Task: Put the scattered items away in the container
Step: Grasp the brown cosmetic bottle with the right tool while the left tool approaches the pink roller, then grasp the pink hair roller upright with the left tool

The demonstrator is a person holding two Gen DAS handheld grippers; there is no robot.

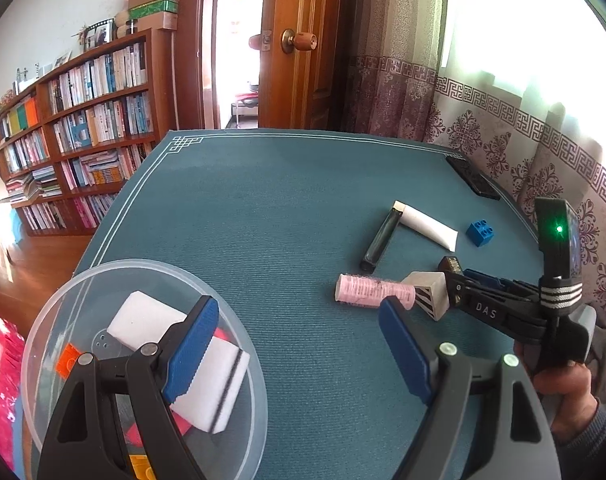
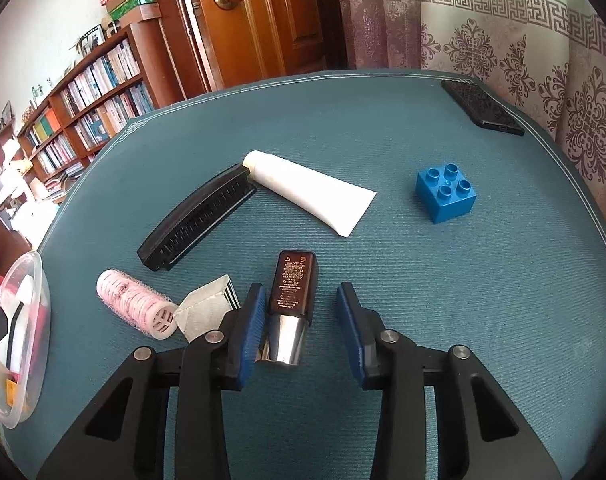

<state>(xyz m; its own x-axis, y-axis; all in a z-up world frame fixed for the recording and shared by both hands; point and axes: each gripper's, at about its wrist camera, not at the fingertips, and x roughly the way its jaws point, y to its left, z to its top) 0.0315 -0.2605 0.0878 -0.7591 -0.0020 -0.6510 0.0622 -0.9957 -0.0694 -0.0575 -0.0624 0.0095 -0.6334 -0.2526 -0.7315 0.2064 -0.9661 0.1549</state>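
Nearest the right wrist camera, the right gripper (image 2: 299, 320) stands with its blue-padded fingers (image 2: 250, 328) spread wide on either side of a brown bottle with a silver cap (image 2: 290, 300), which lies on the teal table mat (image 2: 443, 300); the left pad looks to be against the bottle's side while the other pad is well clear of it, so nothing is clamped. Just left of the bottle rest a small white block with black stripes (image 2: 205, 308) and a pink hair roller (image 2: 133, 308), the roller's end touching the block. Farther back lie a black comb (image 2: 195, 220) and a white tube (image 2: 309, 190), the tube's cap end touching the comb, with a blue toy brick (image 2: 445, 194) off to the right and a black phone (image 2: 481, 108) near the far edge. In the left wrist view, the left gripper (image 1: 299, 344) hangs with its fingers wide apart and empty, its left finger over the clear round container (image 1: 55, 320), which sits at the mat's near-left edge and holds white sponges (image 1: 143, 320) and an orange brick (image 1: 69, 362)
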